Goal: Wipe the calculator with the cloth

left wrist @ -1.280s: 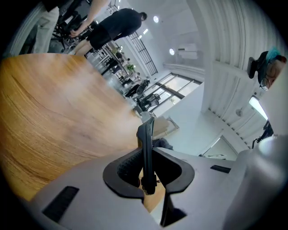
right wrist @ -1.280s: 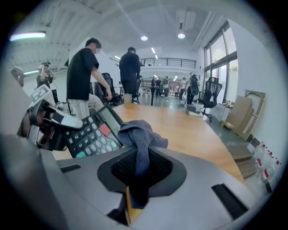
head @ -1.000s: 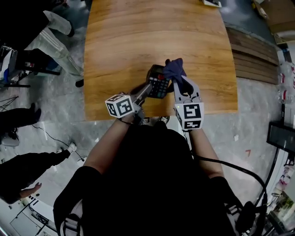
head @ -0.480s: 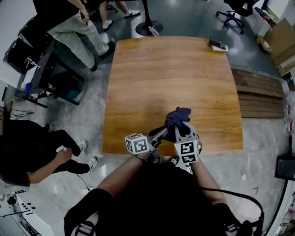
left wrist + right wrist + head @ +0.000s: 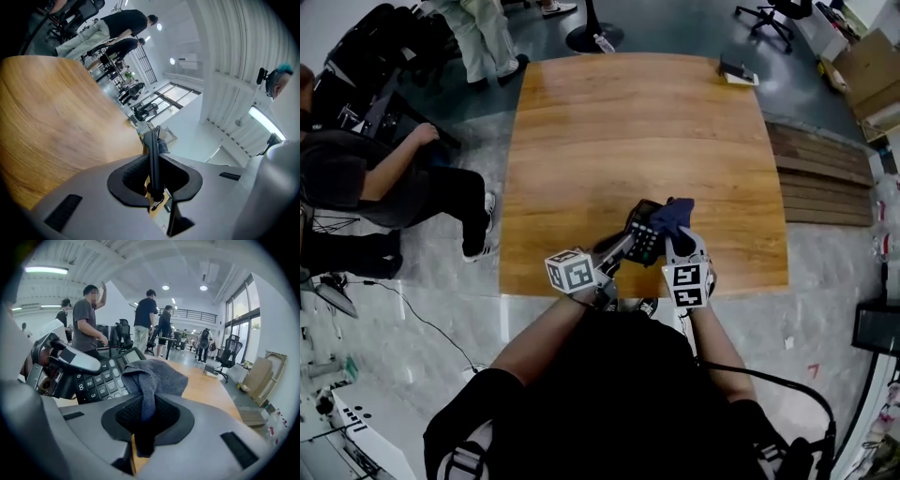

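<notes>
as the left gripper (image 5: 619, 251) clamps the black calculator (image 5: 643, 240) by its edge over the wooden table's (image 5: 647, 131) near side, the right gripper (image 5: 680, 242), just to its right, pinches a blue-grey cloth (image 5: 671, 216) that drapes onto the keys.

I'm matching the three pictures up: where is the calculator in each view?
Head view: calculator lower centre, near the table's near edge, cloth at its upper right.
Left gripper view: centre, edge-on, a thin dark slab clamped in the left claw.
Right gripper view: left of centre, keys facing the camera.
Shared landmark: the wooden table.
</notes>
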{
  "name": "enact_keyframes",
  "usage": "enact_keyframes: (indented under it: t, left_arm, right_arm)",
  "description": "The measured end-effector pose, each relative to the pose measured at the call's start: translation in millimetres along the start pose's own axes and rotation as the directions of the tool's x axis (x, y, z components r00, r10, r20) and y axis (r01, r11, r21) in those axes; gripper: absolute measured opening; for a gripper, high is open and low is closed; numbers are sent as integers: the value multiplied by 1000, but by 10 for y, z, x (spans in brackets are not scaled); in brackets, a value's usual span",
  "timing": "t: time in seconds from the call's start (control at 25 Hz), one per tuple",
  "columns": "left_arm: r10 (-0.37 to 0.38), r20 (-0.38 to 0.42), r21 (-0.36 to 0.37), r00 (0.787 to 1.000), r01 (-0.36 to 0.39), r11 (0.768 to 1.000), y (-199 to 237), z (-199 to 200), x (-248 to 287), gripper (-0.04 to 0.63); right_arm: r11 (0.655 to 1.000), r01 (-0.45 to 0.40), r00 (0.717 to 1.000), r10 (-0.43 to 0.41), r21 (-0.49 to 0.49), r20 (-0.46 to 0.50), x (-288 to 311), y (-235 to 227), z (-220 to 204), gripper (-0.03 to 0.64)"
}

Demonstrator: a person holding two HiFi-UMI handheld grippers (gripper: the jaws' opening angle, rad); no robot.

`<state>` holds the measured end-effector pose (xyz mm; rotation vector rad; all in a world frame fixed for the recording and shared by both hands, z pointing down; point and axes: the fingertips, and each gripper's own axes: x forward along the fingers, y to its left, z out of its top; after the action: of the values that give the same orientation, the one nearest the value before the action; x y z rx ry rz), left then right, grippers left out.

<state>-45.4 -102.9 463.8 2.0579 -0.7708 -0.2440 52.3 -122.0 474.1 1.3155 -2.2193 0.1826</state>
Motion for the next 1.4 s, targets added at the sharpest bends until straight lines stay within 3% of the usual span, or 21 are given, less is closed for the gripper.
enact_keyframes:
  t: [0.16, 0.36, 0.6, 0.96, 1.12, 1.4]
  left_arm:
    - [17, -1, 9, 1000, -17, 1000, 9, 0, -16, 72]
    - [13, 1, 1, 1000, -13, 1000, 22, -10, 77, 72]
    - [4, 55, -50, 998, -2, 999, -34, 67, 34, 72]
    - [12, 116, -72, 993, -3, 997, 9, 186, -42, 72]
    - [-2, 124, -63, 992, 10, 998, -35, 218, -55, 72]
    - [-16, 133, -81, 991, 27, 996, -112, 255, -45, 72]
  right_arm:
    - [999, 35, 995, -38, 33, 96, -175, -65, 323, 54]
    - [998, -46, 981, 54, -45, 185, -250, 309, 686, 54]
    - [987, -146, 982, 152, -62, 111, -114, 677, 373, 54]
    - [996, -86, 996, 85, 38, 27, -131, 352, -24, 54]
    - [996, -74, 995, 70, 49, 72, -233, 290, 151, 54]
    - [981, -195, 972, 196, -26, 126, -309, 808, 423, 54]
